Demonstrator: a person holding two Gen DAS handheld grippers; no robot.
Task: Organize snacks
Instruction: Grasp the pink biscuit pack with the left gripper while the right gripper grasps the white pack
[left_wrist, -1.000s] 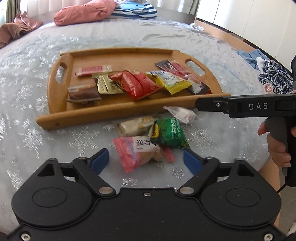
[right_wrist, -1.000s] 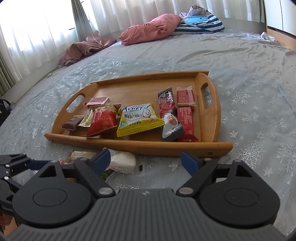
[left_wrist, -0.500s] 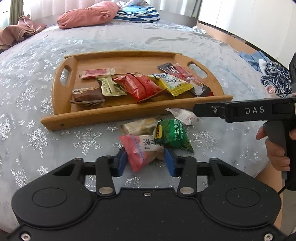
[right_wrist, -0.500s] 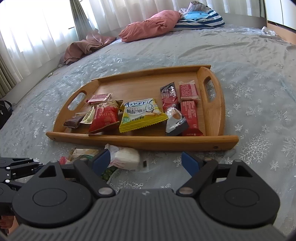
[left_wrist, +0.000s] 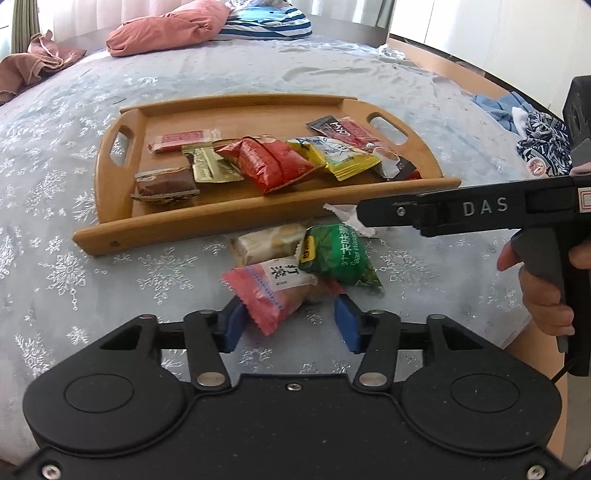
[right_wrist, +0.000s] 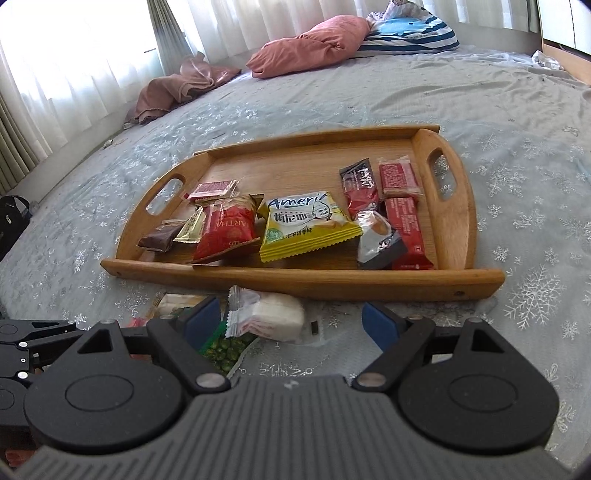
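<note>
L fingers (left_wrist: 232, 325) wider round pink snack (left_wrist: 269, 291).

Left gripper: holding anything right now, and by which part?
Nothing is held. The left gripper is open around the near end of the pink snack packet, fingers not clamped. The right gripper is open too.

Left gripper (left_wrist: 290, 325): matte black housing, two round discs, silver screws, blue fingertip pads (left_wrist: 345, 323). Right gripper (right_wrist: 291, 325): grey ribbed housing, black linkages; its side bar is marked "DAS". Bare-skinned hand (left_wrist: 543, 284).
</note>
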